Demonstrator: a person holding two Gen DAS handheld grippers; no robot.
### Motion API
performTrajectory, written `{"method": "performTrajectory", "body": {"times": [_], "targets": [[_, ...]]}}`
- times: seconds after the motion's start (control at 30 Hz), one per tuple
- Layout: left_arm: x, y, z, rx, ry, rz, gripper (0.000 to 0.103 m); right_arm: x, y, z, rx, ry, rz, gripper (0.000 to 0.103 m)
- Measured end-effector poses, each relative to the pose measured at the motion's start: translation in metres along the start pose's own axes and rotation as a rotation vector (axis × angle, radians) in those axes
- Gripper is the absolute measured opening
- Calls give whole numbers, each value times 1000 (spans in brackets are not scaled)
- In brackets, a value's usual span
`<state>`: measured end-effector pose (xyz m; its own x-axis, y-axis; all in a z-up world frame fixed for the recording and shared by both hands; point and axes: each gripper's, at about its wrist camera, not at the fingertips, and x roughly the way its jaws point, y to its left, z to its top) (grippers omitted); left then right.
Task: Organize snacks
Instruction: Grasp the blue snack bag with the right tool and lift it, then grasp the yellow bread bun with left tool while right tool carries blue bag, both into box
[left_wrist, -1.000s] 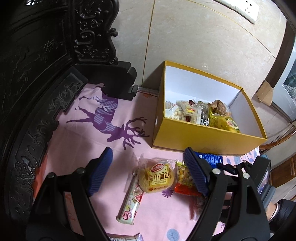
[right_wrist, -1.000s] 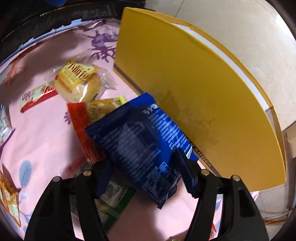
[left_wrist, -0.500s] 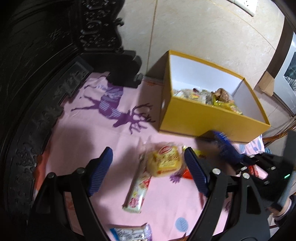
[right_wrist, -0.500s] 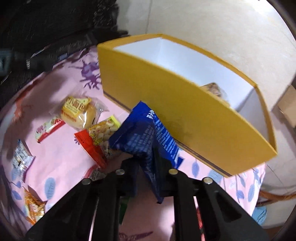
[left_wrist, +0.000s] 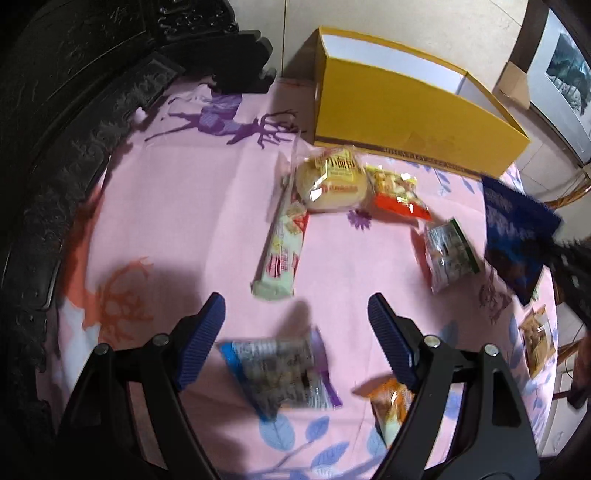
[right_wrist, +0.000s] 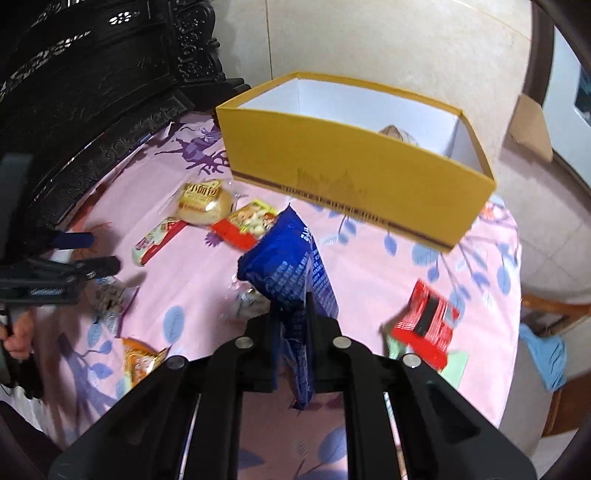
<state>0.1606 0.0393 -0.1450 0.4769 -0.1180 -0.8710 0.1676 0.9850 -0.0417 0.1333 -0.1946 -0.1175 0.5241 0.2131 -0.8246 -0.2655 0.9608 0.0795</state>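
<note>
My right gripper is shut on a dark blue snack packet and holds it up above the pink cloth, in front of the yellow box. The left wrist view shows the same blue packet hanging at the right edge. The yellow box stands at the back with a few snacks inside. My left gripper is open and hovers low over a clear, blue-ended packet that lies just below and between its fingers. Nothing is held in it.
On the cloth lie a round bun, a red-and-yellow packet, a long pale bar, a clear green-edged packet, an orange packet and a red packet. Dark carved furniture borders the left side.
My right gripper closed on the blue packet and lifted it off the cloth, rolling as it rose. My left gripper pulled back from the box and sank towards the near packets, still open.
</note>
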Motion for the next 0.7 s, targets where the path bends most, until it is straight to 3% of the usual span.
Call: {"method": "performTrajectory", "body": {"times": [0.17,0.23,0.33,0.43,0.5,0.7], "targets": [[36,-13,59,70,-85,-59,81,-4,3,-6,51,12,28,11],[60,-14,81,69,-37,-135,81,-4,3,-6,59,13,28,11],[88,-16,98,82,12,-191,81,-3,0,-4,78,14,38,11],[98,-23,98,136,21,-179,81,-1,-2,-3,85,13,44,11],[101,-24,96,133,21,-186,71,0,-3,-3,91,8,46,11],[96,-30,85,124,-13,-161,64,2,-3,1,95,3,47,11]]}}
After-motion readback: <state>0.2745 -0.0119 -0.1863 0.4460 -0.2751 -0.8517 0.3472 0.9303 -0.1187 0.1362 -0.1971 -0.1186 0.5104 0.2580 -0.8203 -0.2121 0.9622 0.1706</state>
